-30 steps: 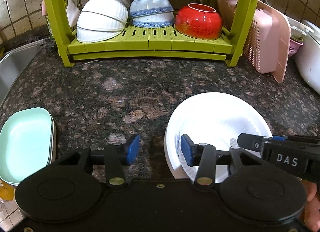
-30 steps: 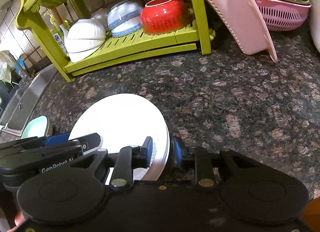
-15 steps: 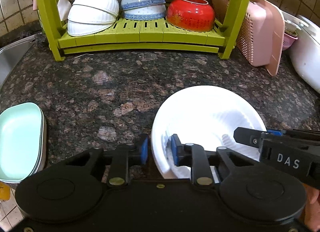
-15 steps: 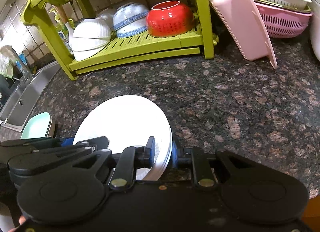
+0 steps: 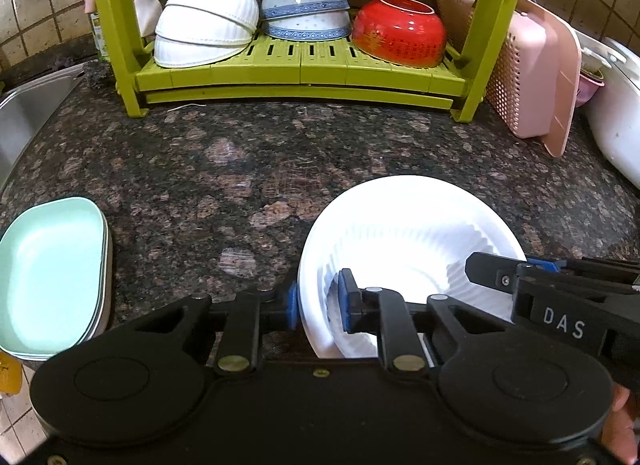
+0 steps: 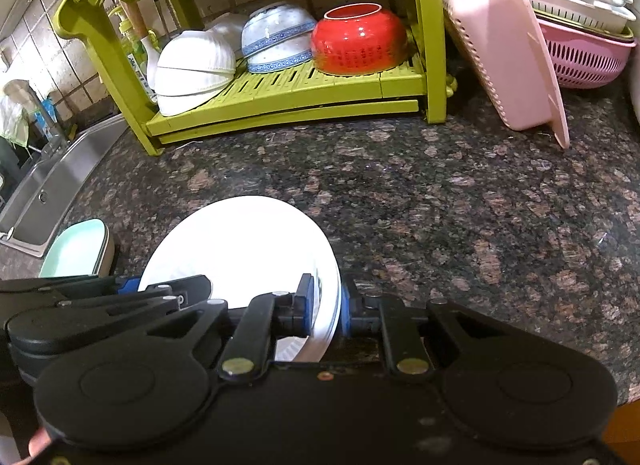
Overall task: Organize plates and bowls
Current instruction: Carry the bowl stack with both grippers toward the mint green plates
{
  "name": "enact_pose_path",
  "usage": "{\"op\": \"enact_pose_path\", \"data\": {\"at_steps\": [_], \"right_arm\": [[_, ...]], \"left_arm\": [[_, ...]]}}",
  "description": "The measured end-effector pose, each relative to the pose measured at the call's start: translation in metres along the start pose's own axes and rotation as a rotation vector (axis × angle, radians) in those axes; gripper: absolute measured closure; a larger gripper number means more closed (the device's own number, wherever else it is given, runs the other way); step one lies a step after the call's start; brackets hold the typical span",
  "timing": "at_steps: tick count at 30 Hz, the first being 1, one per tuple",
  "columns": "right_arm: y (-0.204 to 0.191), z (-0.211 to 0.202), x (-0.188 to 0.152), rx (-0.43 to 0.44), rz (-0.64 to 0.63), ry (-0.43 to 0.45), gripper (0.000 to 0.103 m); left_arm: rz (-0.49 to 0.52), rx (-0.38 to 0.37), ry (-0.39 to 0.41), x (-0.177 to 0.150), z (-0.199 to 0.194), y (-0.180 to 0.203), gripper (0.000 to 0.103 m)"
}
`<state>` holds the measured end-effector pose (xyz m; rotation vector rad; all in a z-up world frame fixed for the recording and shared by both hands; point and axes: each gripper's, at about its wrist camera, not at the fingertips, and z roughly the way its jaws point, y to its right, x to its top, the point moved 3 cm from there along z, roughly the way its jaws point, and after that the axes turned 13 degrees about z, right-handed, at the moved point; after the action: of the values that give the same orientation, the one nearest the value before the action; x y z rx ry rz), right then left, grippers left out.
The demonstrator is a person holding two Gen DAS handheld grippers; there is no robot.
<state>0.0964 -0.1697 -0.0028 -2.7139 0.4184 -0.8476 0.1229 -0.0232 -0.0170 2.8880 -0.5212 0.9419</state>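
A stack of white fluted plates is tilted above the dark granite counter. My left gripper is shut on the stack's left rim. My right gripper is shut on its right rim. Both grippers hold the same stack, one on each side. On the green rack at the back sit upturned white bowls, blue-patterned bowls and a red bowl.
Mint-green rectangular dishes are stacked at the counter's left edge. A steel sink lies further left. A pink basket leans right of the rack, beside a white container.
My left gripper went from open astride the plate rim to shut on it. My right gripper tightened on the opposite rim. Both views have pulled back slightly from the rack.
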Motion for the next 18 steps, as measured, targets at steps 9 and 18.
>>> {"op": "enact_pose_path", "data": {"at_steps": [9,18], "right_arm": [[-0.017,0.001,0.002,0.031,0.006,0.002,0.088],[-0.052,0.008,0.003,0.070,-0.013,-0.002,0.088]], "left_arm": [[-0.046,0.025,0.028,-0.001,-0.014,-0.018,0.081],[-0.107,0.077,0.041,-0.004,-0.025,-0.051,0.081]]}}
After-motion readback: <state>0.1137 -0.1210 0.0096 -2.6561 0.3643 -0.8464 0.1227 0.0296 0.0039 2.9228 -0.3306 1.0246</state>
